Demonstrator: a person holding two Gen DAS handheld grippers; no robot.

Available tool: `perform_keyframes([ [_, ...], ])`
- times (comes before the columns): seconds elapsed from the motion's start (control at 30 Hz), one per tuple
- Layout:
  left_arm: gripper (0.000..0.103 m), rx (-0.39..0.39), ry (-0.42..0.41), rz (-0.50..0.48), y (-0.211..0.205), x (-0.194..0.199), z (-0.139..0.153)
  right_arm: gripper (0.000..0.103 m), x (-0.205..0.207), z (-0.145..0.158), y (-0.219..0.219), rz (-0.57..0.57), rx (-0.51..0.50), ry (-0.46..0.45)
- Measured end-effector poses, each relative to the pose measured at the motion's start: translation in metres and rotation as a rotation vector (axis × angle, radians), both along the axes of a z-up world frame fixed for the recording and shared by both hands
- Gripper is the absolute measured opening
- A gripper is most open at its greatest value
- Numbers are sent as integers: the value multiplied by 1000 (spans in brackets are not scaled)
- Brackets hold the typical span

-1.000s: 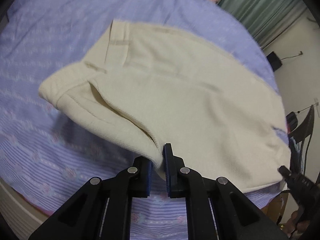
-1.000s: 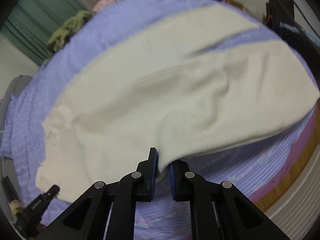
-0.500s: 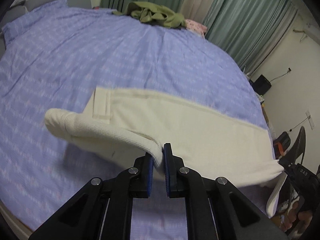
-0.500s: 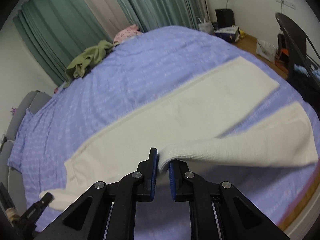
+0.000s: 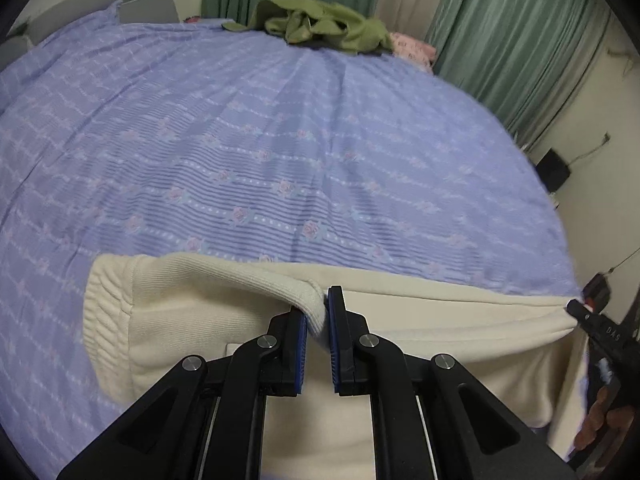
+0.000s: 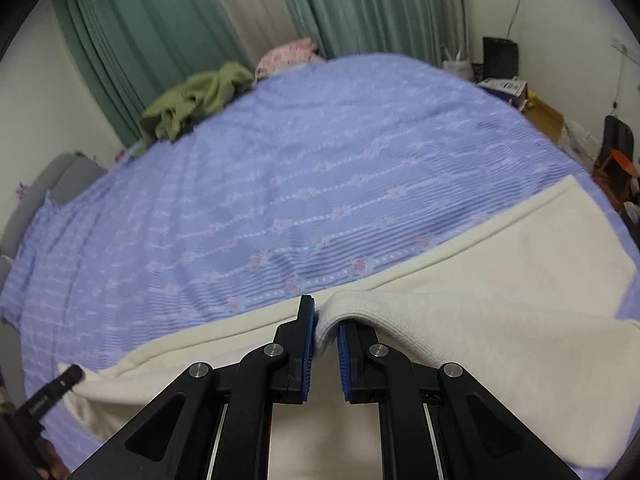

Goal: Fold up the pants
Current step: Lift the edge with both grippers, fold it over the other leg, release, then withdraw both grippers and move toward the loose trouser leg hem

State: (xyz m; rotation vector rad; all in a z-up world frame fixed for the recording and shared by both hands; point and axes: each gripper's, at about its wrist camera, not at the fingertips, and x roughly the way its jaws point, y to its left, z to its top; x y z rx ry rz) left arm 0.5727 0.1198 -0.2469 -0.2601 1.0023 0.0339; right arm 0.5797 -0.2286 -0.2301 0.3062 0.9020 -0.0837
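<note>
I have both tongs, left (image 5: 317, 312) and right (image 6: 325, 322), clamped on the cream pants (image 5: 440, 320) at the bed's (image 5: 280, 140) near edge (lengthwise fold seemingly done), with crosswise folds left.

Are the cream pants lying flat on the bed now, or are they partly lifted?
Partly lifted. The left gripper and right gripper each pinch an edge of the cream pants, raised above the bed.

- Bed (image 5: 280, 140): covered by a lilac sheet with striped floral rows, lightly creased.
- Cream pants (image 5: 440, 320): lying across the near edge, partly lifted.
- Olive-green garment (image 5: 324, 24): crumpled heap at the far edge.
- Pink floral item (image 5: 412, 46): just beside the green heap.
</note>
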Motion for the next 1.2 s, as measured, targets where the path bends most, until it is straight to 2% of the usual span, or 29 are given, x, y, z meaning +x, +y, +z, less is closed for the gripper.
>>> perform_keyframes([
  [0.13, 11, 32, 49, -9, -5, 20, -29, 12, 30, -37, -3, 22, 9, 76],
  [0.37, 15, 28, 131, 19, -5, 48, -62, 16, 55, -70, 2, 41, -37, 174],
  [0.43, 15, 37, 150, 14, -8, 50, -60, 34, 59, -72, 3, 46, -7, 204],
  [0.47, 17, 40, 148, 12, -10, 49, -58, 51, 58, -70, 3, 55, 19, 198],
  [0.5, 18, 44, 143, 8, -11, 47, -54, 61, 56, -65, 5, 65, 45, 181],
  [0.53, 25, 43, 133, 4, -11, 44, -50, 64, 52, -57, 10, 78, 57, 155],
  [0.57, 45, 46, 111, 9, -9, 39, -43, 68, 49, -50, 13, 84, 55, 140],
  [0.63, 73, 97, 31, 56, -3, 27, -22, 72, 40, -34, 18, 94, 61, 112],
  [0.67, 74, 126, -35, 82, 0, 17, -7, 73, 34, -27, 20, 104, 74, 100],
  [0.7, 74, 137, -63, 66, 1, 9, 6, 73, 27, -20, 22, 117, 79, 85],
  [0.83, 74, 183, -90, -38, -8, -24, 38, 73, -17, 22, 37, 184, -14, -10],
  [0.97, 78, 248, -128, -154, -30, -81, 73, 73, -66, 63, 45, 245, -72, -58],
  [1.2, 87, 220, -172, -298, -65, -172, 139, 79, -163, 131, 36, 281, -98, -81],
])
